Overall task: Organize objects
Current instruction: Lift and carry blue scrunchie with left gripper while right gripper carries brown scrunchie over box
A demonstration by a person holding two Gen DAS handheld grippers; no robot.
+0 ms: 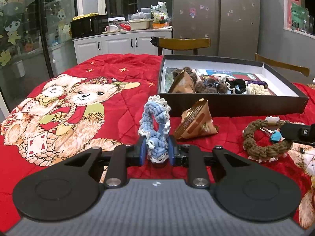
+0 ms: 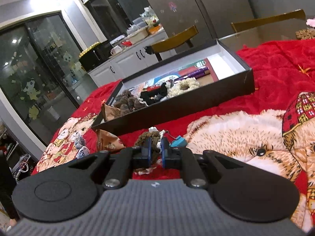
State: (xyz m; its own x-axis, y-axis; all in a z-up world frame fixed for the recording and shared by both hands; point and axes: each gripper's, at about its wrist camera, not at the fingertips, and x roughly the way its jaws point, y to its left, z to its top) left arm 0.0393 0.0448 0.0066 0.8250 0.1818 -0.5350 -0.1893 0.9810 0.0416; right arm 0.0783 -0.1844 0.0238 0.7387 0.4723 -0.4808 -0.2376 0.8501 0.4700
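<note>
Because both scrunchies go into the open box [image 1: 232,106] ahead, my left fingers [image 1: 157,151] clamp the blue scrunchie [image 1: 155,125] upright above the red cloth [image 1: 118,72], while my right fingers [image 2: 155,151] pinch the brown scrunchie [image 2: 146,137] on the counter, near the box.

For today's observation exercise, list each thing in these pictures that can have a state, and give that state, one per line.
Left gripper: shut on the blue scrunchie, which stands upright.
Right gripper: shut on the brown scrunchie.
Black box: open, holding scrunchies and a packet.
Brown packet: on the red blanket, outside the box.
</note>
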